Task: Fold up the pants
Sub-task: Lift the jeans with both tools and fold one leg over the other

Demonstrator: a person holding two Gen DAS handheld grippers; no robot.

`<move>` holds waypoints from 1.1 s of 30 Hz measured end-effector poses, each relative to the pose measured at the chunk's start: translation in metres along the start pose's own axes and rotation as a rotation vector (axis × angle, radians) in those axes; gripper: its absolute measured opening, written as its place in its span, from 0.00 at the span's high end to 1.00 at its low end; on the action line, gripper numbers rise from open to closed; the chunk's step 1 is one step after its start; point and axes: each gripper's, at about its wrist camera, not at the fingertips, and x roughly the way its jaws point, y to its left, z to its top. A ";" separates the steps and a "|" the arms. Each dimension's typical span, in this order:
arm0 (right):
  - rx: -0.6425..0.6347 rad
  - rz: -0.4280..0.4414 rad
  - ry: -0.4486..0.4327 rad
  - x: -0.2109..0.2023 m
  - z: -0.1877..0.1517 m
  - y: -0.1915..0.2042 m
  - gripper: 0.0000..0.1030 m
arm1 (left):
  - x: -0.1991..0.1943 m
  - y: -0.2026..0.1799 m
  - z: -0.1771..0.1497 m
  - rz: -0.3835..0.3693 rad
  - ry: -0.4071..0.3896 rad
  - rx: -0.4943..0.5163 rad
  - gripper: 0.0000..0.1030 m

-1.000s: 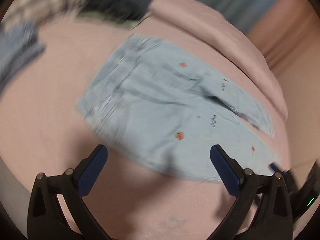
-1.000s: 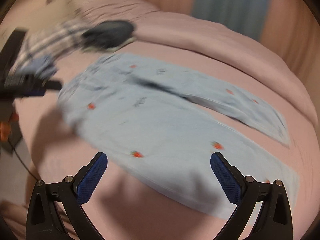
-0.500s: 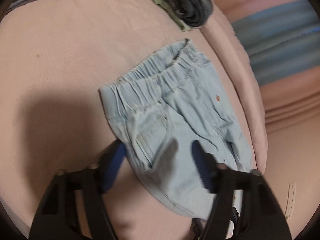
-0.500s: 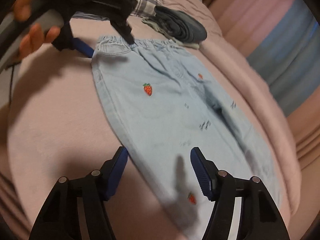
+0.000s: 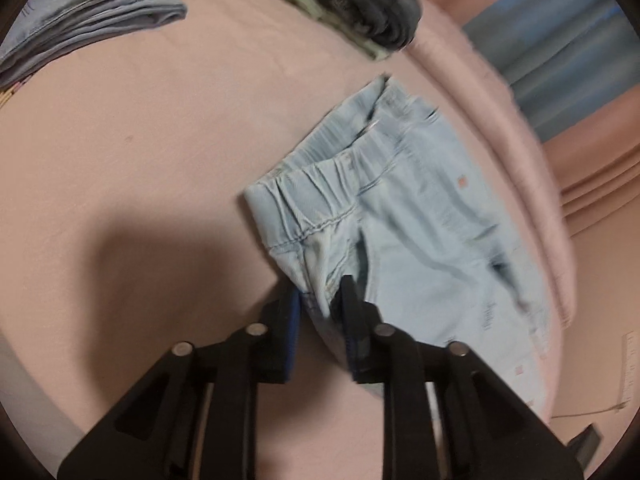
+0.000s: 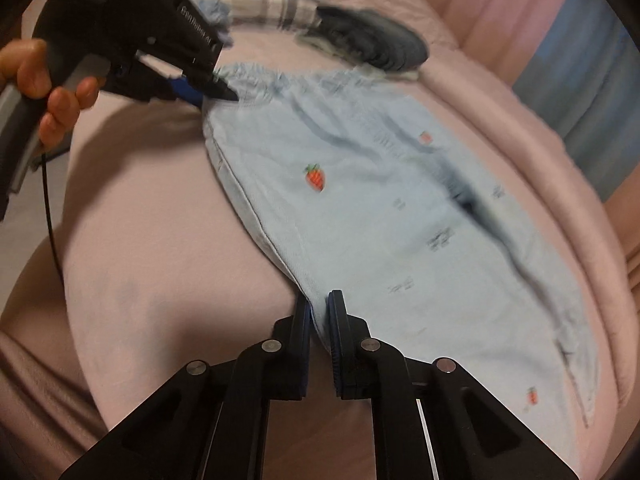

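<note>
closing both sets of jaws from wide open a second ago, i now have the left gripper (image 5: 320,300) pinching the pants (image 6: 360,208) at the waistband corner, still tightening; the right gripper (image 6: 319,308) sits clamped on the side seam; they lie flat on the pink bed (image 6: 140,240), ready to lift for the first fold.

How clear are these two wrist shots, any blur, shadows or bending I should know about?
Left wrist view: the light blue pants and the dark folded clothes are smeared by motion blur, and a broad shadow darkens the pink bed. Right wrist view: the strawberry print stays fairly readable, but the far pant leg blurs; fisheye bending and dark corners mark both.
</note>
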 end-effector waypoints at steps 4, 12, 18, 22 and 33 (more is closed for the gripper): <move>0.176 0.087 -0.045 -0.026 -0.001 -0.031 0.78 | -0.021 -0.007 0.001 0.069 -0.046 0.071 0.56; 0.394 -0.088 0.015 -0.031 -0.041 -0.103 0.62 | 0.000 -0.075 -0.006 0.044 -0.065 0.415 0.48; 0.488 -0.033 0.159 -0.030 -0.097 -0.116 0.61 | 0.031 -0.071 -0.043 0.135 -0.023 0.662 0.47; 0.493 0.078 0.184 -0.045 -0.106 -0.133 0.60 | 0.015 -0.063 -0.039 0.081 0.027 0.702 0.45; 0.477 0.018 0.007 0.008 0.008 -0.254 0.52 | 0.049 -0.129 0.100 0.053 -0.104 0.693 0.25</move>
